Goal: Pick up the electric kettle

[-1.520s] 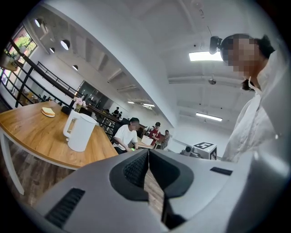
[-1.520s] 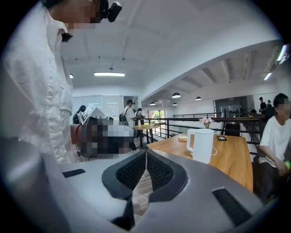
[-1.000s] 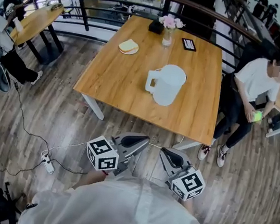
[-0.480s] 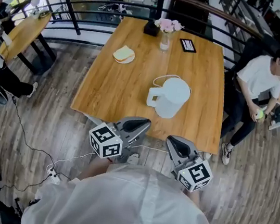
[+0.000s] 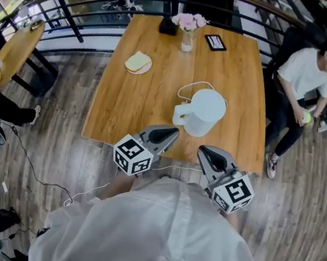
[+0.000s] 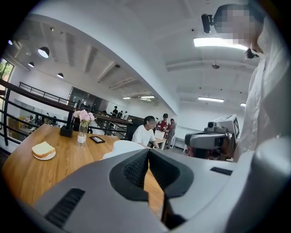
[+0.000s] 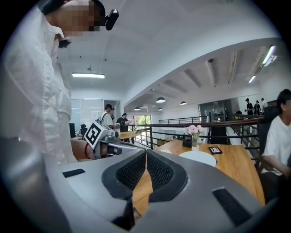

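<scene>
1. The white kettle (image 5: 205, 112) stands upright on the wooden tabletop (image 5: 137, 104), toward its 5 o'clock corner in the head view and near the front edge.
2. The kettle's handle (image 5: 180, 114) faces 9 o'clock. A thin cord (image 5: 188, 88) loops off the kettle toward 11 o'clock.
3. The left tool (image 5: 172, 133) is over the front edge of the tabletop, at 7 o'clock from the kettle. It is apart from the kettle, and its tip points to about 2 o'clock.
4. In the left gripper view the left tool (image 6: 148, 154) has its jaws pressed together with nothing between them. The kettle (image 6: 122, 146) shows just past the tip, at 11 o'clock.
5. The right tool (image 5: 204, 152) is at the same edge, at 6 o'clock from the kettle and clear of it. Its tip points to about 10 o'clock.
6. In the right gripper view the right tool (image 7: 146, 157) is also closed and empty. The kettle (image 7: 200, 158) lies off at 3 o'clock from the tip.
7. At the far end of the tabletop, at 12 o'clock, stand a vase (image 5: 189, 29) of pink flowers, a black box (image 5: 168, 25) and a phone (image 5: 214, 41).
8. A plate (image 5: 138, 63) with bread sits at 10 o'clock from the kettle.
9. A person (image 5: 300, 81) in a white shirt sits off the tabletop's 2 o'clock side.
</scene>
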A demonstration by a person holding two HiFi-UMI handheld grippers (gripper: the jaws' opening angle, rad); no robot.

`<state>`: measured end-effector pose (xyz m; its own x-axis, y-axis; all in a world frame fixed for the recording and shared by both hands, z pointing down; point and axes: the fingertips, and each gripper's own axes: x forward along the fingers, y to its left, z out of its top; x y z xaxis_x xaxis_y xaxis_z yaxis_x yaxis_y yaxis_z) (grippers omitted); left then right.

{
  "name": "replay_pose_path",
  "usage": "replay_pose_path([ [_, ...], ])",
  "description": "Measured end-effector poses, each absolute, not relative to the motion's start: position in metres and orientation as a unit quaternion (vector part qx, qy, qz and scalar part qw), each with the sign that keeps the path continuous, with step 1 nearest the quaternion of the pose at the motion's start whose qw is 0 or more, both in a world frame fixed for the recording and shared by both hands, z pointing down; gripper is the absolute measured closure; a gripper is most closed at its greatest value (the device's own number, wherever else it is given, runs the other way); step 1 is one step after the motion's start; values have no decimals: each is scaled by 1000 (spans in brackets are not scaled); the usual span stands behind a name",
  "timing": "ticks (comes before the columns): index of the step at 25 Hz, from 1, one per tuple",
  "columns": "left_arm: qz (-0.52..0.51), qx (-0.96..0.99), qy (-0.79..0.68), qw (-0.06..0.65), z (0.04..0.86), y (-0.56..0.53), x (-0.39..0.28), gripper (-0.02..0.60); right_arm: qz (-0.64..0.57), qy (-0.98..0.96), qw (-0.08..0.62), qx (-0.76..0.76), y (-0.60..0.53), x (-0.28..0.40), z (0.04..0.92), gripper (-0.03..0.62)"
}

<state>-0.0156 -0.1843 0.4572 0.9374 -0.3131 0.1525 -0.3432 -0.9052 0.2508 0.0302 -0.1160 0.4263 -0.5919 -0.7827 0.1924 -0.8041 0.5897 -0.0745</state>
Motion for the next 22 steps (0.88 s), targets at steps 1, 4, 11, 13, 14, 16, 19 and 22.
replay_pose_path([
  [1,57,974,-167,139,461,-186,-13,572,80,-887,71,449,-118,34,428,579],
  [4,67,974,-165,141,469,-189,-6,574,90,-882,73,457,-121,45,432,579],
  [11,86,969,-172,153,483,-200,4,574,102,-884,67,450,-138,61,431,579],
  [13,94,967,-180,154,488,-205,5,572,102,-886,66,448,-141,63,431,579],
  [14,99,966,-186,153,492,-207,4,573,104,-886,65,448,-142,64,432,579],
  [16,109,962,-200,150,499,-210,3,574,111,-885,66,447,-142,66,437,579],
  [19,129,959,-210,142,512,-211,3,572,115,-885,68,445,-142,67,439,579],
  [22,135,960,-200,144,518,-209,8,572,115,-886,67,443,-143,66,439,579],
])
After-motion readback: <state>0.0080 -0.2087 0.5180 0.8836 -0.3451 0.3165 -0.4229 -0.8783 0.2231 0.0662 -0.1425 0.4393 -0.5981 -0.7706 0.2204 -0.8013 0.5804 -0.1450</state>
